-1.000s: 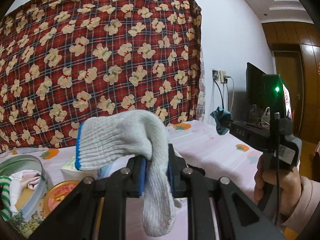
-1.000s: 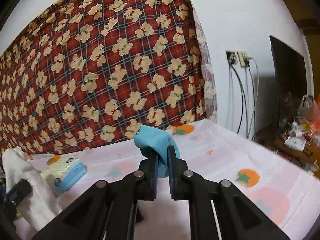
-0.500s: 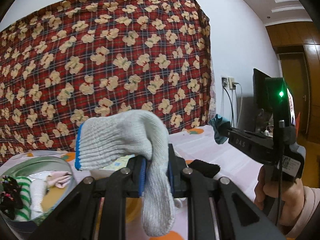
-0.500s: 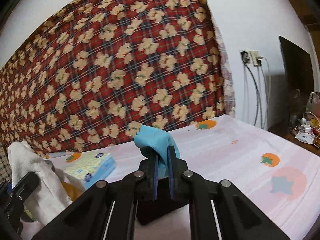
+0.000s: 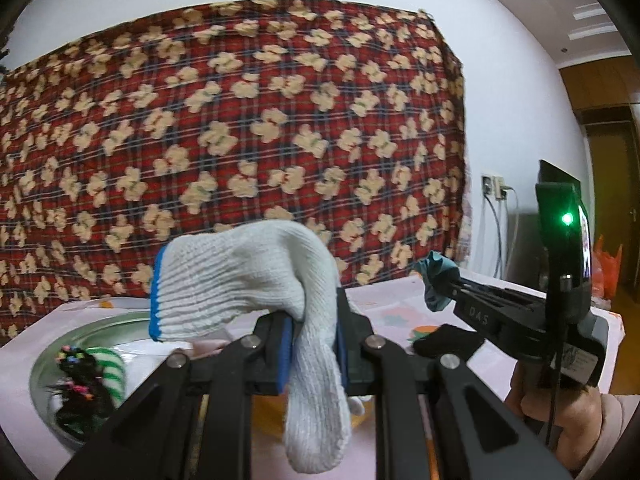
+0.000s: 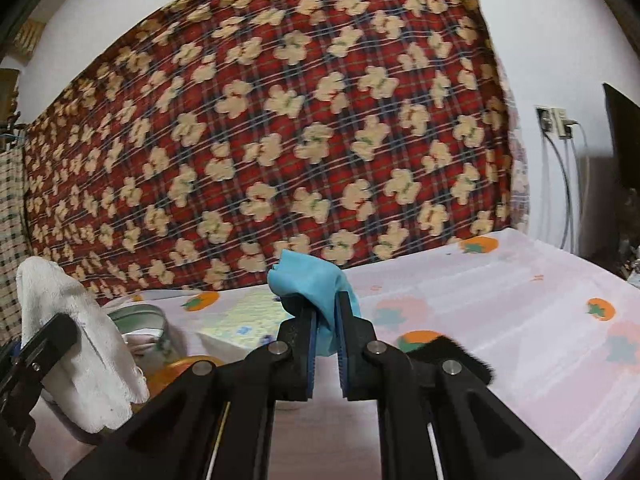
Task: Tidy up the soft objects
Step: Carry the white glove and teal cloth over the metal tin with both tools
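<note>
My left gripper (image 5: pixel 314 312) is shut on a white knitted glove with a blue cuff (image 5: pixel 248 280), held above the table; the glove also shows at the left of the right wrist view (image 6: pixel 68 340). My right gripper (image 6: pixel 326 316) is shut on a crumpled light blue cloth (image 6: pixel 312 284); that cloth shows at the right in the left wrist view (image 5: pixel 436 280). A round metal tin (image 5: pixel 52 364) at lower left holds a green-striped sock (image 5: pixel 110 372) and a black item with coloured beads (image 5: pixel 78 384). A black soft item (image 5: pixel 444 346) lies on the tablecloth (image 6: pixel 520 320).
A red plaid cloth with bear prints (image 5: pixel 240 140) hangs behind the table. A tissue pack (image 6: pixel 244 320) and an orange lid (image 6: pixel 176 372) lie near the tin (image 6: pixel 140 316). A wall socket with cables (image 6: pixel 556 120) and a dark screen (image 6: pixel 624 136) are at the right.
Both grippers have risen and tipped, each keeping its hold. The tin has come further into the left wrist view, and the black item now shows in both views.
</note>
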